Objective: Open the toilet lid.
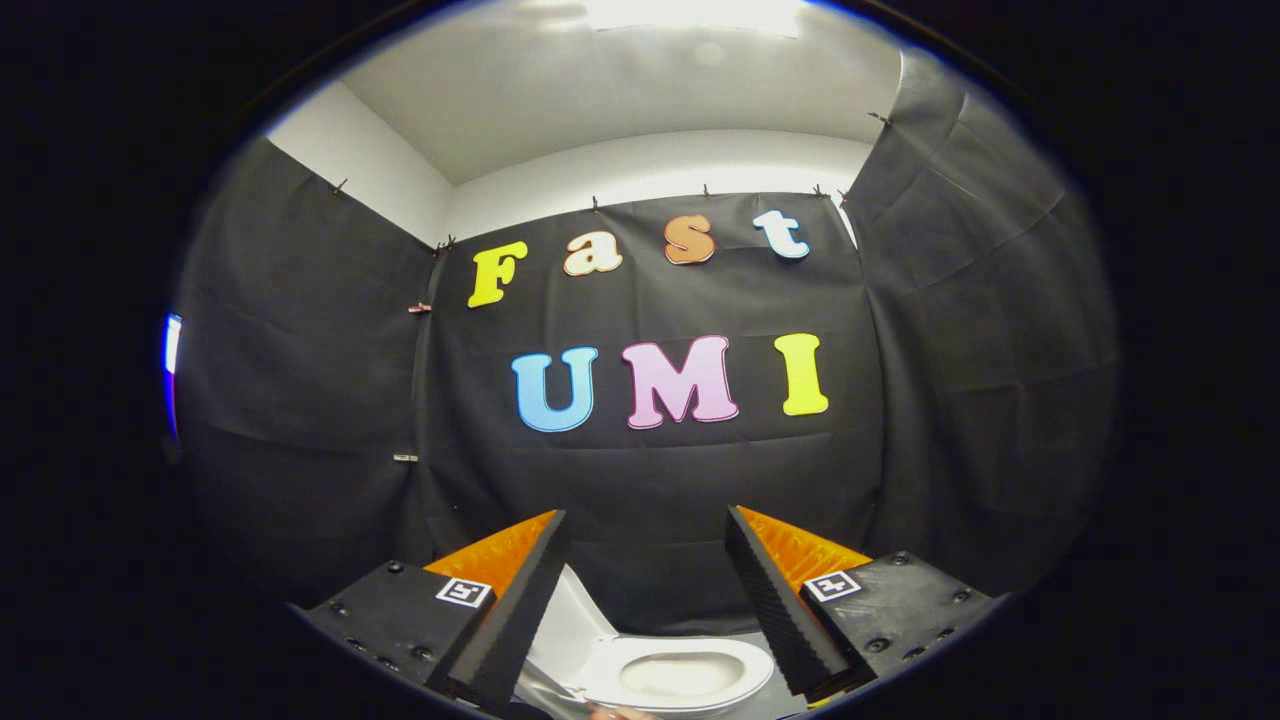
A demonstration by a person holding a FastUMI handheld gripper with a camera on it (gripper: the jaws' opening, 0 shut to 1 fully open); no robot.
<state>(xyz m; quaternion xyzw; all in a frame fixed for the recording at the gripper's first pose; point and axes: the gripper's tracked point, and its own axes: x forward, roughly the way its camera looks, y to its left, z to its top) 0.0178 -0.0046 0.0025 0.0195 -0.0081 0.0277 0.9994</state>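
A white toilet [680,675] sits low between my two fingers and below them, its oval seat and bowl facing up. Its white lid [570,625] stands raised and tilted back on the left side, right behind my left finger [520,600]. My gripper [645,540] is open, held well above the toilet with nothing between the fingers. The right finger [775,600] is apart from the toilet. The black ridged pads face each other across a wide gap.
Black cloth walls [650,480] close the booth on the left, ahead and on the right. White wall and ceiling [620,90] with a bright lamp lie above. A small pale thing, maybe a fingertip [615,712], peeks in just below the toilet's rim.
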